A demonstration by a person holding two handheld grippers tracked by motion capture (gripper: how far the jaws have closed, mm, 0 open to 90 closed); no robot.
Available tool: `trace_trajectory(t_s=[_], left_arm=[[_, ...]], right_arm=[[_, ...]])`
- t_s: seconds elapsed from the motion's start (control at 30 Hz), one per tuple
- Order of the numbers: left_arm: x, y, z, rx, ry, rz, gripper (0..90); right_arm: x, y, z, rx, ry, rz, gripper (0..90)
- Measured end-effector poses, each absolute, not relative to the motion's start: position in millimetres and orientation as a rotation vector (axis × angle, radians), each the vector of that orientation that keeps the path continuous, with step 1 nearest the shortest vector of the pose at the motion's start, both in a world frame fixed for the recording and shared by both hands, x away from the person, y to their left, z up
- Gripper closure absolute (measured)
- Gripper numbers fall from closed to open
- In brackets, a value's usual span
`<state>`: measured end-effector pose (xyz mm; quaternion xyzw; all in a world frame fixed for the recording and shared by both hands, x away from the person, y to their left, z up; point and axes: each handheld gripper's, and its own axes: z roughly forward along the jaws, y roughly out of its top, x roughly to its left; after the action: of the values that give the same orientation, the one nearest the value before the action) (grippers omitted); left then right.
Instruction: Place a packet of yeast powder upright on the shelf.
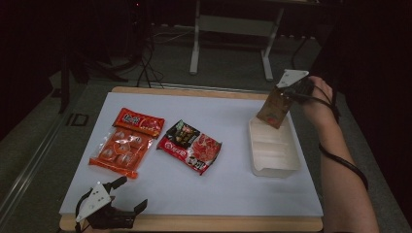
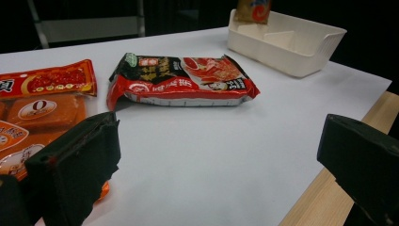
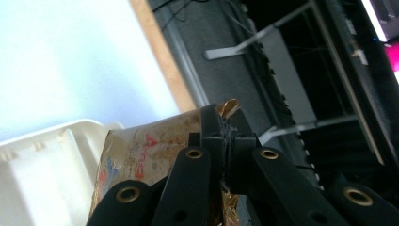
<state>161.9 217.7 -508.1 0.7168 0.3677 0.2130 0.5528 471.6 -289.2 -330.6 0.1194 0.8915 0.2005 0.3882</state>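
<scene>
My right gripper [image 1: 285,96] [image 3: 225,134] is shut on the top edge of a gold-brown snack packet [image 1: 272,111] [image 3: 141,150]. The packet hangs tilted over the far end of a white divided tray [image 1: 274,155] [image 3: 37,179], with its lower end in or just above the tray's far compartment; I cannot tell which. The packet [image 2: 253,10] also shows at the tray's [image 2: 301,52] far end in the left gripper view. My left gripper [image 1: 131,192] [image 2: 219,141] rests open near the table's front left corner, nothing between its jaws.
A red-and-black noodle packet [image 1: 190,145] [image 2: 181,80] lies mid-table. To its left lie an orange bag of wrapped snacks [image 1: 120,151] [image 2: 37,117] and a red packet [image 1: 138,121] [image 2: 47,80]. The wooden table edge [image 1: 218,223] runs along the front.
</scene>
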Motion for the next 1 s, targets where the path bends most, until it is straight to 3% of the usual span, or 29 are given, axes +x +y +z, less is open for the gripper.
trace_trajectory(t_s=[0.57,1.0], left_arm=[[162,218,-509,1.699,0.870,0.496,0.6],[162,217,-508,1.701,0.861,0.496,0.6]], right_arm=[[473,-277,-345,0.367,2.328,0.831,88.1],[476,-288,-390,0.504,2.383,0.882,87.1]])
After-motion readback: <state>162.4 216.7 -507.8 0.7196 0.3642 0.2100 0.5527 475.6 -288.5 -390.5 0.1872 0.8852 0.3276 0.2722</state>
